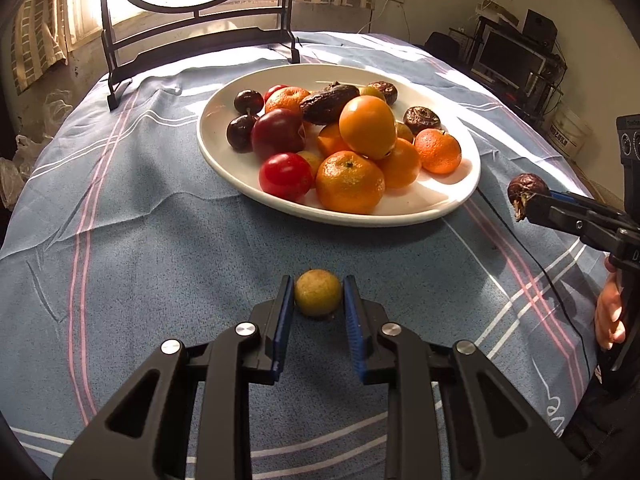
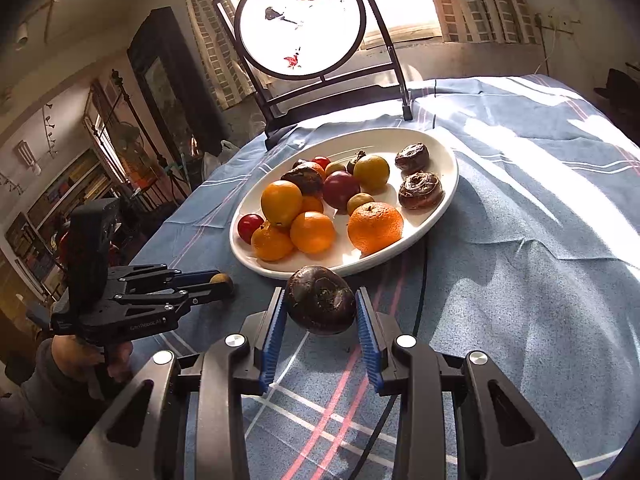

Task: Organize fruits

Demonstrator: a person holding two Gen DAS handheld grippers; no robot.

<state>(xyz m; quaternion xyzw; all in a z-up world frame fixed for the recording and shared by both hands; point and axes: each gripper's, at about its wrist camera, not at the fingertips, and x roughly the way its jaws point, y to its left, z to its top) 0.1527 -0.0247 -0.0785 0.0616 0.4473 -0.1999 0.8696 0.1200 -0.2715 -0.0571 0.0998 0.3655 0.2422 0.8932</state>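
A white oval plate (image 1: 424,200) (image 2: 442,148) holds several oranges, red and dark plums, small yellow-green fruits and dark brown water chestnuts. In front of the plate, low over the blue cloth, my left gripper (image 1: 318,282) (image 2: 225,280) is shut on a small yellow-green fruit (image 1: 318,296) (image 2: 221,278), its blue pads pressing both sides. To the right of the plate, my right gripper (image 2: 320,293) (image 1: 525,205) is shut on a dark brown water chestnut (image 2: 320,304) (image 1: 527,185), held above the cloth just short of the plate's near rim.
A blue striped tablecloth (image 1: 140,240) covers the table. A black-framed round screen (image 2: 302,20) stands behind the plate. A thin black cable (image 2: 420,292) runs across the cloth under the right gripper. A person's hand (image 1: 608,312) holds the right gripper's handle.
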